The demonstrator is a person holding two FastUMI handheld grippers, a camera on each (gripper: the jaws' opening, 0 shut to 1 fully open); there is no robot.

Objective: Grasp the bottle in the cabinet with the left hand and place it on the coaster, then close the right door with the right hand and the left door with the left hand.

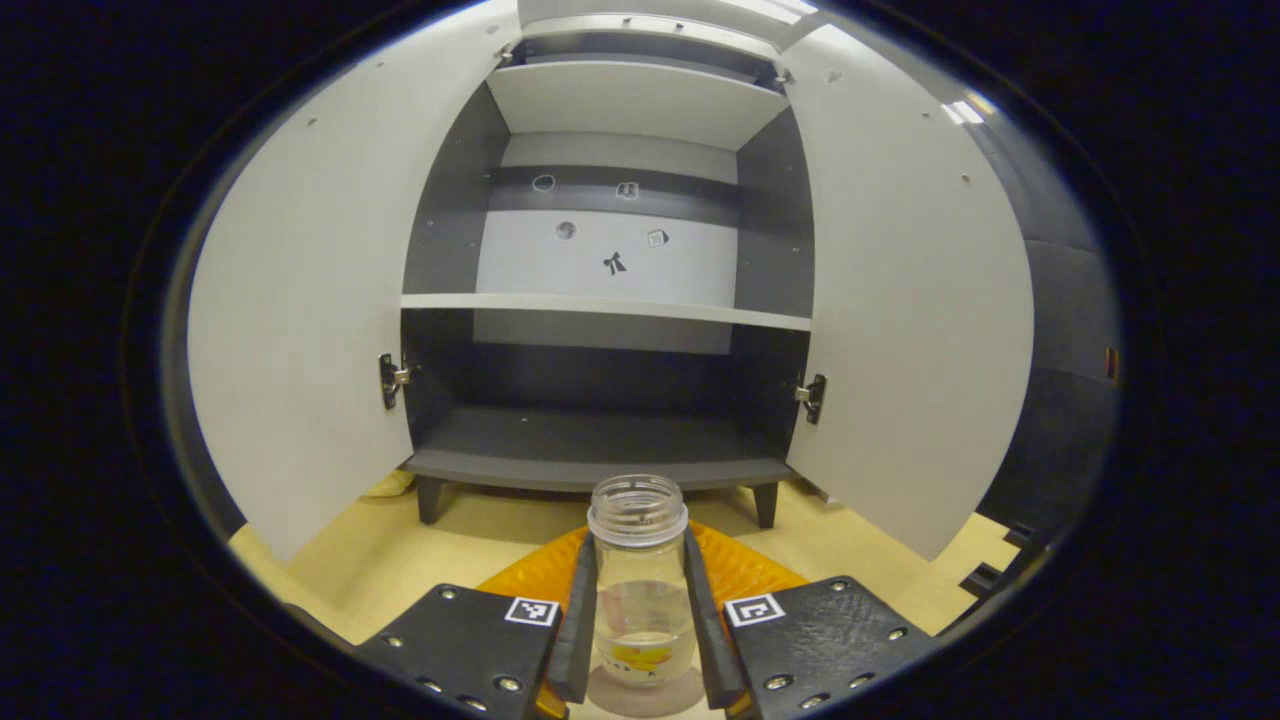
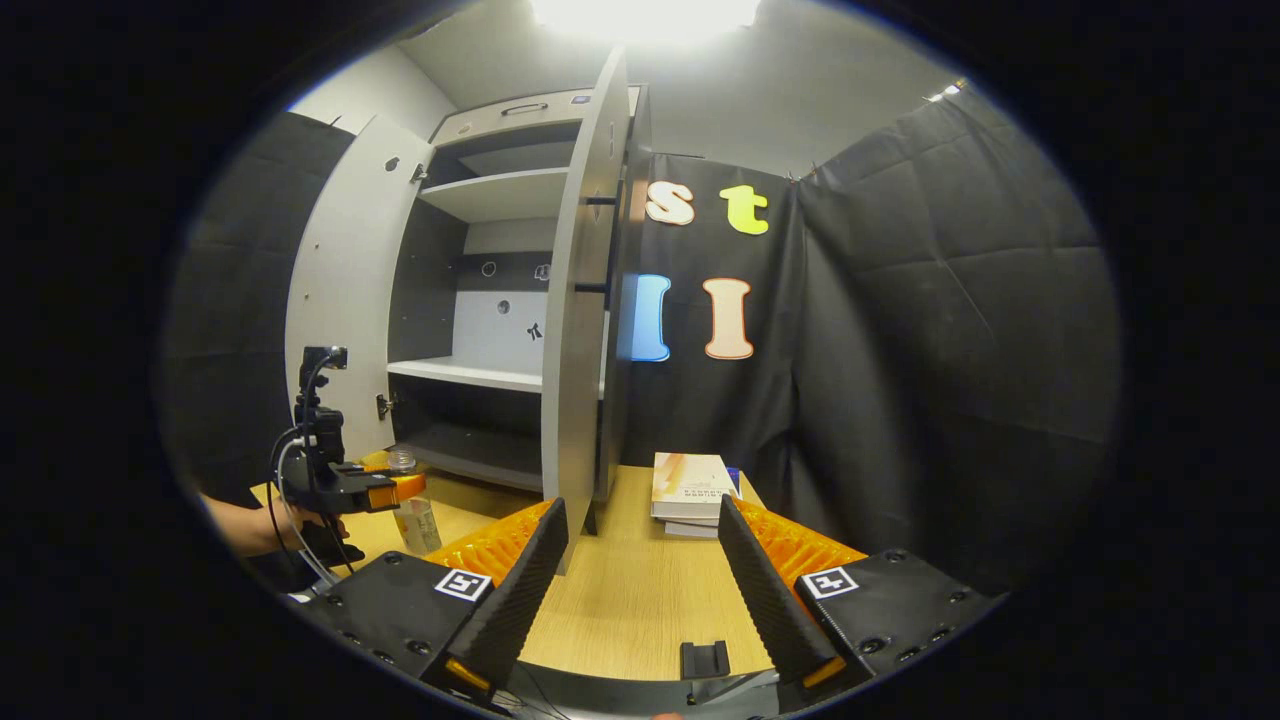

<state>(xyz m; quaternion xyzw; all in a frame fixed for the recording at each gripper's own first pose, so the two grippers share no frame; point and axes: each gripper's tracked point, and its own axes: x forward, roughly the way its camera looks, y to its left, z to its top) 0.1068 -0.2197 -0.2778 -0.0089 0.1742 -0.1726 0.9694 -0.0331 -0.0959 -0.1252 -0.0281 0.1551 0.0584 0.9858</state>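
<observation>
Your cabinet (image 1: 620, 270) fills the upper middle of the left gripper view with both doors swung wide, and at bottom centre your left gripper (image 1: 640, 625) clamps the clear, capless bottle (image 1: 640, 590) upright, mouth up, while your right gripper (image 2: 640, 580) gapes wide over the table (image 2: 640, 590).

The cabinet (image 1: 620, 300) stands on the table (image 2: 640, 590), with both doors open. The left door (image 1: 300, 310) and the right door (image 1: 910, 300) swing out toward the camera. Before the cabinet, the bottle (image 1: 640, 580) stands upright between the fingers of the left gripper (image 1: 640, 640). In the right gripper view, the books (image 2: 692, 492) lie stacked on the table, to the right of the right door and before the wall. The right gripper (image 2: 640, 590) is over the table, well apart from the bottle.
</observation>
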